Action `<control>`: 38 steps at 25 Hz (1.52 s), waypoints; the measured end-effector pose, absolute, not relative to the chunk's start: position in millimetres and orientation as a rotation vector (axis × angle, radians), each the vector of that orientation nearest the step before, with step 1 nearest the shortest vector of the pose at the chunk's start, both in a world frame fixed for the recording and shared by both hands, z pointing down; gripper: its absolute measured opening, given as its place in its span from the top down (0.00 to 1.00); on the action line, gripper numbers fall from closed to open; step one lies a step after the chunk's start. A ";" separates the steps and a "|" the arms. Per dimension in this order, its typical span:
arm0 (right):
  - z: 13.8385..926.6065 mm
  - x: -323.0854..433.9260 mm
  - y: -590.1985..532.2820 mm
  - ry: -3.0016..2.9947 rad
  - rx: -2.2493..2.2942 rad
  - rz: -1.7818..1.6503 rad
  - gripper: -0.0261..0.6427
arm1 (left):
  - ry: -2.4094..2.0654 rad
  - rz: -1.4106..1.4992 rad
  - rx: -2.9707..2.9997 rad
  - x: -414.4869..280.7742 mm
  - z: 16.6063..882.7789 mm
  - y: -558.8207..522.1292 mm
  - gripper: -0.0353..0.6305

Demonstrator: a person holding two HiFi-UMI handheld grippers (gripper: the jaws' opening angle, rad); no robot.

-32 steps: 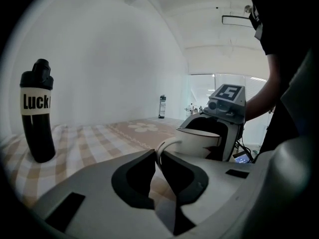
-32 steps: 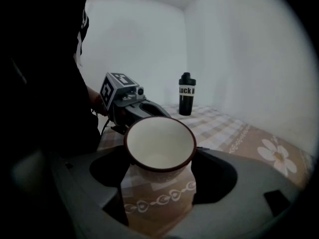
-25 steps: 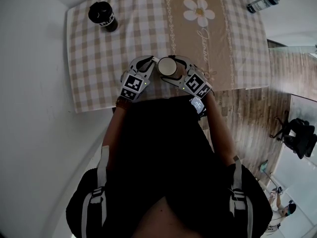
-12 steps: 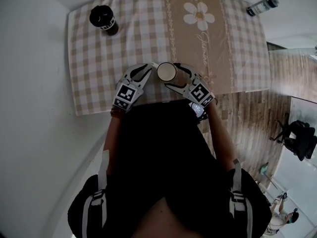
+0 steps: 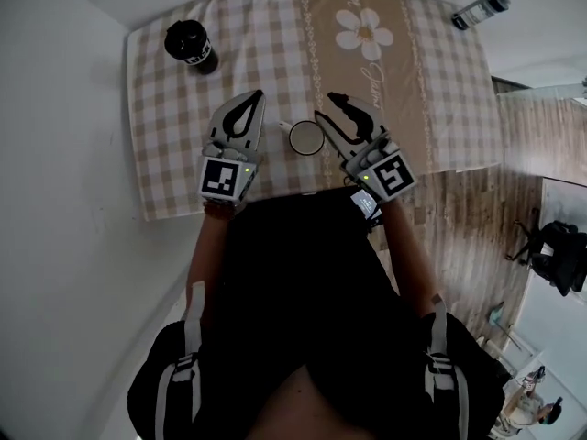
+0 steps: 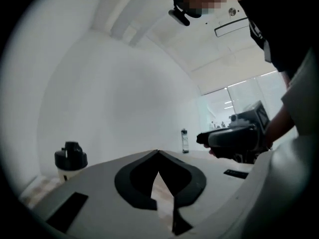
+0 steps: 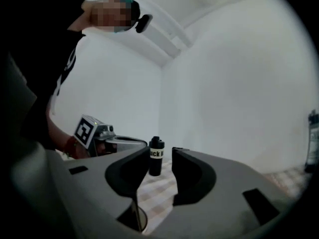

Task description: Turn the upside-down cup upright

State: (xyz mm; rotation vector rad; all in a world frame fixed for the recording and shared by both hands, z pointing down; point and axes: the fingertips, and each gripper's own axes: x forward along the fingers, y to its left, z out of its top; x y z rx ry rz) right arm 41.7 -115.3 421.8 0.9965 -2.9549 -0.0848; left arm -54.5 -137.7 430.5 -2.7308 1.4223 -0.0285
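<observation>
Both grippers have lifted away from the cup [image 5: 304, 139] since the earlier frame, where they pressed it from 2 sides. Now it stands alone on the table [image 5: 165, 108], near the 6 o'clock edge. I judge it is mouth up, because a pale rim and a hollow show from above. The left gripper [image 5: 258, 94] hangs at 9 o'clock of the cup with its jaws closed tip on tip, and nothing is in them. The right gripper [image 5: 323, 106] hangs at 3 o'clock. Its jaws have just been closing to a narrow gap, and they are empty too.

The cup looks like glazed ceramic: stiff, rather heavy, smooth and probably slippery to the pads, and it can chip if it falls. A good hold is across the wall from 2 opposite sides, away from the small handle [image 5: 284, 125] at 10 o'clock.

Room is good. The 6 o'clock edge is close, so any push should go toward 12 o'clock. A black-lidded bottle [image 5: 190, 44] stands well apart at 11 o'clock, and a second bottle [image 5: 481, 7] stands at the 1 o'clock corner.
</observation>
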 end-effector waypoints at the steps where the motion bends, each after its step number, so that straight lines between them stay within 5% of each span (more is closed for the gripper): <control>1: 417.0 37.6 -123.7 -2.915 1.088 -0.161 0.79 | 1.467 0.021 -2.684 -48.6 418.5 -145.0 0.94; 4: 416.1 35.2 -143.8 -2.746 1.353 -0.269 0.96 | 1.575 0.045 -2.634 -31.6 410.6 -158.8 0.94; 38: 439.3 77.6 -154.7 -2.575 1.465 -0.126 0.97 | 1.477 -0.151 -2.585 10.6 440.5 -144.5 0.94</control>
